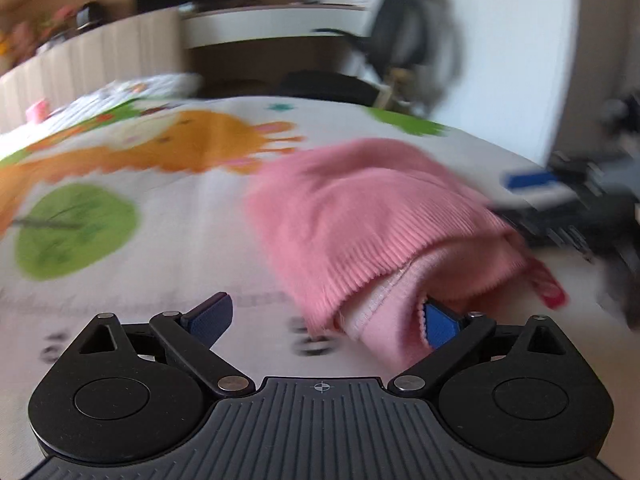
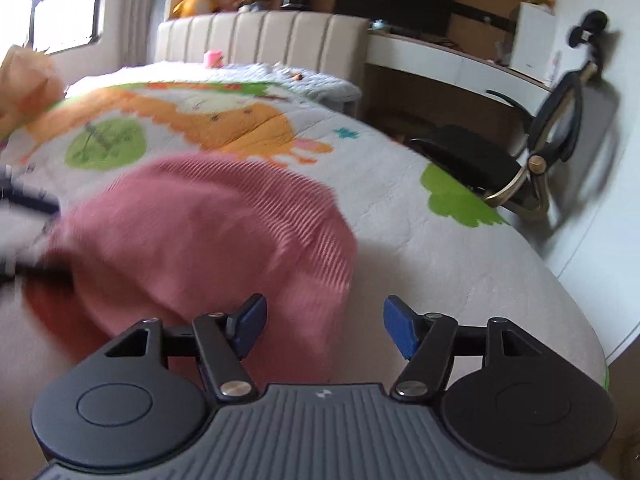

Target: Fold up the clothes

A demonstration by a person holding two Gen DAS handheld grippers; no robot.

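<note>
A pink ribbed garment (image 1: 360, 216) lies bunched on the bed. In the left wrist view my left gripper (image 1: 326, 320) is open, its jaws wide apart; the garment's near edge drapes over the right blue pad (image 1: 440, 326), while the left pad stands free. In the right wrist view the same garment (image 2: 208, 232) lies ahead and left. My right gripper (image 2: 324, 326) is open and empty, its left pad (image 2: 250, 324) over the garment's near edge, its right pad over bare cover. The other gripper (image 2: 24, 208) shows blurred at the garment's left side.
The bed has a white cover (image 2: 420, 248) printed with an orange animal and green trees. A padded headboard (image 2: 260, 36) stands at the far end. A desk (image 2: 440, 60) and a black office chair (image 2: 520, 160) stand to the right of the bed.
</note>
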